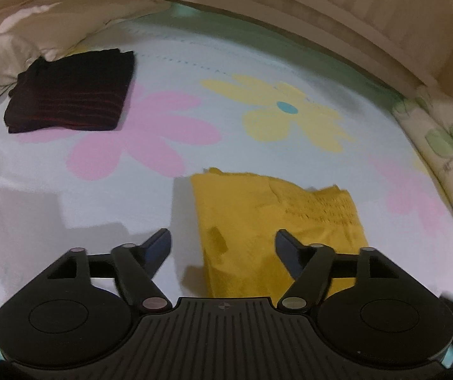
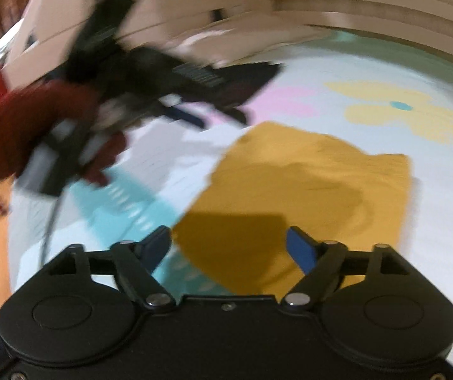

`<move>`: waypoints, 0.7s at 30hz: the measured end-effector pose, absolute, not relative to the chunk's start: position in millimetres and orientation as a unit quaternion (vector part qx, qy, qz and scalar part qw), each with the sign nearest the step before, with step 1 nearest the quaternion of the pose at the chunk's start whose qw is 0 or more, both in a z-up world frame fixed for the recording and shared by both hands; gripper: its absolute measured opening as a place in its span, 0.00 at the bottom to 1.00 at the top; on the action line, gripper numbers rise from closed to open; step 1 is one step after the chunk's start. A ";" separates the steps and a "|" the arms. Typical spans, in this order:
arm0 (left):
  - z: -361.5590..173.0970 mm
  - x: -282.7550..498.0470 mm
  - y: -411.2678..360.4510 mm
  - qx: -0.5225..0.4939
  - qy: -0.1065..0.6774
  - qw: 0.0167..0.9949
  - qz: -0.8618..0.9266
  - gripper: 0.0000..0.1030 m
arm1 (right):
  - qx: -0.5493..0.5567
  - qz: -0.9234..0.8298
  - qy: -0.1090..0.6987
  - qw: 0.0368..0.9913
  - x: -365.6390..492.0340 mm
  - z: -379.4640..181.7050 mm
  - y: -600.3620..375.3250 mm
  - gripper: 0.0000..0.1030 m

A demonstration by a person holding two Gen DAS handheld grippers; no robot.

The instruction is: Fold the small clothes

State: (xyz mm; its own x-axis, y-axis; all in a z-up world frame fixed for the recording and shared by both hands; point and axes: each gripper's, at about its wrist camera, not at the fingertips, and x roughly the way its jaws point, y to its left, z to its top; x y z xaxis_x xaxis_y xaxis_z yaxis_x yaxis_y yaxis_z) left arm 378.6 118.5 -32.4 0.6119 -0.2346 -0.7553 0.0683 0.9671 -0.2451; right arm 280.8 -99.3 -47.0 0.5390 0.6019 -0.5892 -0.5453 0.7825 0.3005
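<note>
Both jaws wide, empty, with folded yellow garment (image 1: pixel 277 221) just ahead between them; could snag and unfold if swept low.

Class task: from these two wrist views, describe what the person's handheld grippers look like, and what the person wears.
Each gripper, left and right, is black plastic with two round discs, a ribbed centre plate, silver pivot pins and blue finger pads. In the right view a dark red sleeve and a thin cable show.

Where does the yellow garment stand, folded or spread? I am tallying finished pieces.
Folded. The yellow garment lies on the bedsheet as a compact layered rectangle, an upper layer's edge crossing it. Neither gripper holds it.
</note>
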 end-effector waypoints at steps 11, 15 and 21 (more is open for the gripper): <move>-64.0 367.9 94.6 -0.046 0.458 0.883 -0.096 0.77 | 0.134 0.202 0.374 0.895 324.9 -63.0 -147.4 0.99; -75.5 364.9 104.8 -0.048 0.470 0.877 -0.086 0.81 | 0.157 0.210 0.384 0.885 344.2 -73.7 -151.6 1.00; -93.1 364.8 112.0 -0.055 0.486 0.868 -0.085 0.95 | 0.148 0.202 0.390 0.886 366.7 -90.0 -145.7 1.00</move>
State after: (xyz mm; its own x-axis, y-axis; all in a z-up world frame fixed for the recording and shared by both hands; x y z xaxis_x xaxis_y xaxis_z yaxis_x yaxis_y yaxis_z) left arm 364.8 112.0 -93.1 0.5130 -0.2006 -0.8346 0.0928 0.9796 -0.1785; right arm 366.7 -145.7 -90.0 0.6149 0.4726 -0.6313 -0.2426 0.8751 0.4188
